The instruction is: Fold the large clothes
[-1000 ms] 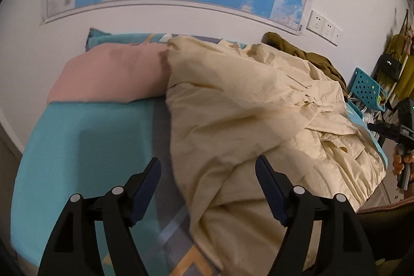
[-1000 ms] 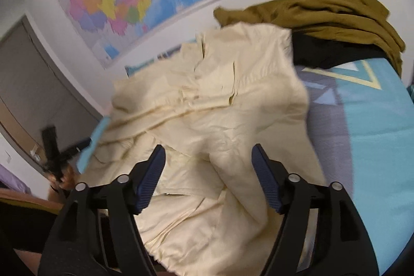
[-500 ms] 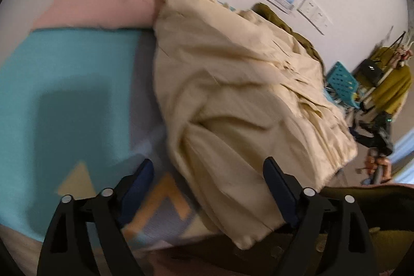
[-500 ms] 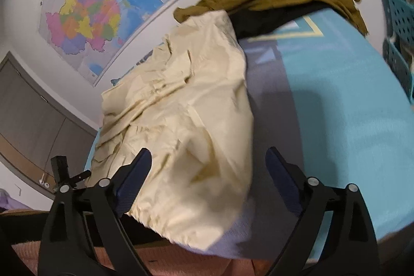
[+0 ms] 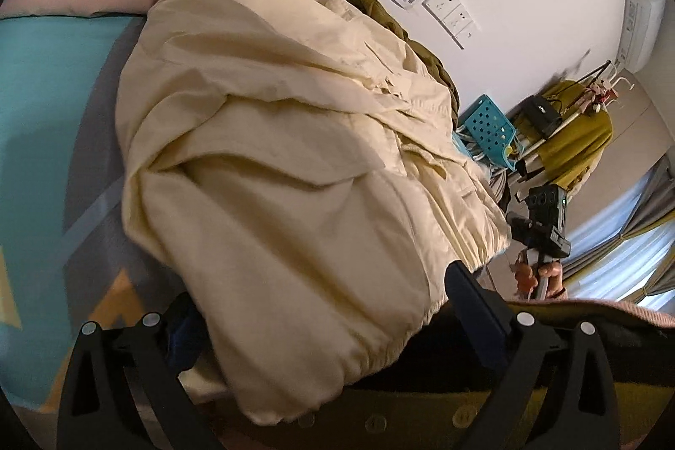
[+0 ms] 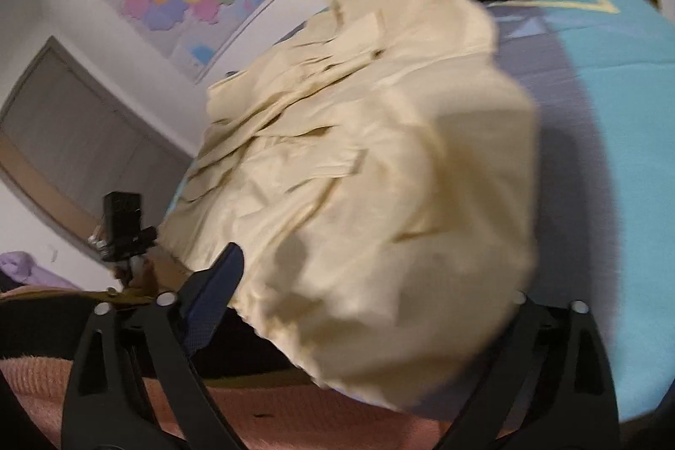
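- Cream jacket (image 5: 295, 154) lay crumpled in a heap on the bed (image 5: 38, 104), its elastic hem spilling over the near edge.
- Left claw (image 5: 329, 306) gaped wide, hem between its fingers, ungripped.
- Right claw (image 6: 375, 306) likewise spread; one finger hidden by cloth.
- Since earlier frames, both claws had closed in on the hem.
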Motion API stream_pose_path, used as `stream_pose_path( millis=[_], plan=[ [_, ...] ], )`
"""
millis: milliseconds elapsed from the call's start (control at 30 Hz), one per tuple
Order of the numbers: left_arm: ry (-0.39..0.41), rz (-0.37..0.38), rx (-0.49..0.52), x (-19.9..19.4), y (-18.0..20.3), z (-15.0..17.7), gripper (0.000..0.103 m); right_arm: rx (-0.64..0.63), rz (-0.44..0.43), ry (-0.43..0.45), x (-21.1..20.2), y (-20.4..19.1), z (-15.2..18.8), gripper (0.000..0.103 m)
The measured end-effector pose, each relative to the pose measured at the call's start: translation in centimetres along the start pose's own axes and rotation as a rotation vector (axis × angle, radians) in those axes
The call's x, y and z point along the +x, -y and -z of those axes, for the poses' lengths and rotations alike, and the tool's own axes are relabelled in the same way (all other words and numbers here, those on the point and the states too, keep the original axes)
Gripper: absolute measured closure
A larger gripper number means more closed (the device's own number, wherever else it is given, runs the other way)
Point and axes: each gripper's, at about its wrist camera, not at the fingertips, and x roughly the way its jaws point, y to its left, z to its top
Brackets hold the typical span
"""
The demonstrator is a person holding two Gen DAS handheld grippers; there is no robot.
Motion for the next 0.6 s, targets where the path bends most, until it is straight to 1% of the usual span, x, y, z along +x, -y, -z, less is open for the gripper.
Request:
stream_pose_path(
  millis=[33, 67, 100, 133, 167, 200, 233, 267, 333, 433, 533, 600],
  plan=[
    [0.007, 0.010, -0.019, 0.2, -0.1, -0.2, 0.008, -0.009, -0.003, -0.014, 0.6, -0.2, -0.1, 0.031],
    [0.015, 0.004, -0.032, 0.4, -0.1, -0.5, 0.018, -0.011, -0.006, -0.018, 0.8, -0.4, -0.1, 0.042],
    [0.029, -0.031, -0.054, 0.6, -0.1, -0.7, 0.029, -0.001, -0.024, -0.027, 1.3, -0.4, -0.1, 0.058],
    [0.030, -0.080, -0.065, 0.7, -0.3, -0.8, 0.061, 0.006, -0.033, -0.029, 1.3, -0.4, -0.2, 0.063],
    [0.025, -0.118, -0.075, 0.8, -0.4, -1.0, 0.075, 0.014, -0.040, -0.019, 1.1, -0.4, -0.1, 0.074],
    [0.020, -0.128, -0.093, 0.7, -0.7, -1.1, 0.077, 0.026, -0.070, 0.002, 0.6, -0.6, -0.2, 0.081],
    [0.030, -0.133, -0.095, 0.4, -0.6, -1.2, 0.083, 0.024, -0.080, 0.020, 0.1, -0.9, -0.2, 0.083],
    [0.037, -0.138, -0.088, 0.0, -0.3, -1.3, 0.086, 0.017, -0.093, 0.040, -0.7, -1.4, -0.3, 0.084],
    [0.052, -0.144, -0.064, -1.2, 0.5, -1.7, 0.089, -0.027, -0.104, 0.072, -1.9, -3.0, -0.5, 0.087],
    [0.101, -0.143, -0.020, -3.8, 2.3, -2.4, 0.091, -0.123, -0.111, 0.102, -3.6, -6.6, -0.6, 0.088],
    [0.139, -0.135, -0.003, -6.3, 3.3, -2.7, 0.091, -0.185, -0.139, 0.140, -5.8, -9.2, -0.6, 0.088],
    [0.172, -0.108, -0.010, -7.9, 3.7, -2.6, 0.091, -0.177, -0.170, 0.164, -7.1, -9.6, -0.5, 0.088]
  ],
)
